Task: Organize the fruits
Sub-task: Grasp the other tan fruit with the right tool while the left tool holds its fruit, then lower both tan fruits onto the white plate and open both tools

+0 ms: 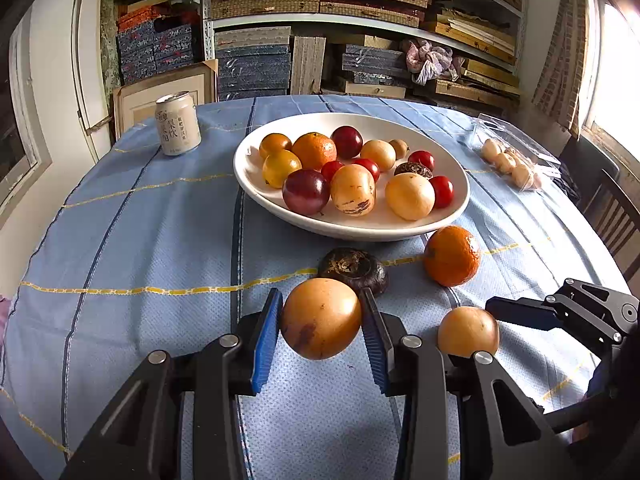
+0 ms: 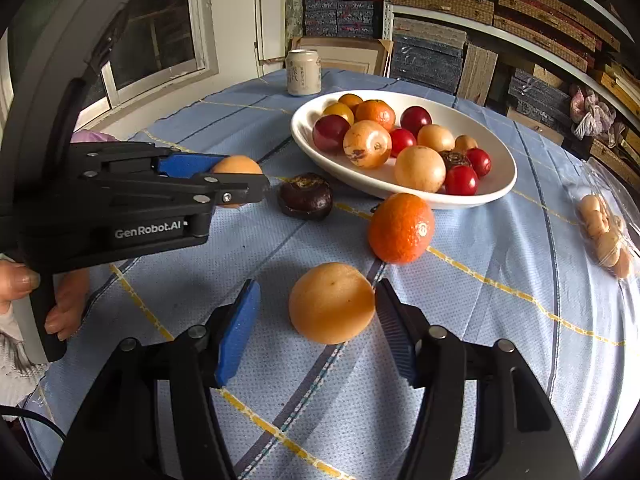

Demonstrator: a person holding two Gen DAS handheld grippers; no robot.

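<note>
Right wrist view: right gripper (image 2: 316, 328) half-wide around a round yellow fruit (image 2: 331, 302) on the blue-clothed counter (image 2: 500, 320), pads not pressing yet. Left gripper (image 1: 321, 326) clamped on a second yellow fruit (image 1: 321, 318). White bowl (image 2: 496, 184) straight ahead past the orange (image 2: 401, 228); cluttered shelves behind.

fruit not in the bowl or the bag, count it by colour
yellow fruit: 2
orange: 1
dark brown fruit: 1
total: 4
</note>
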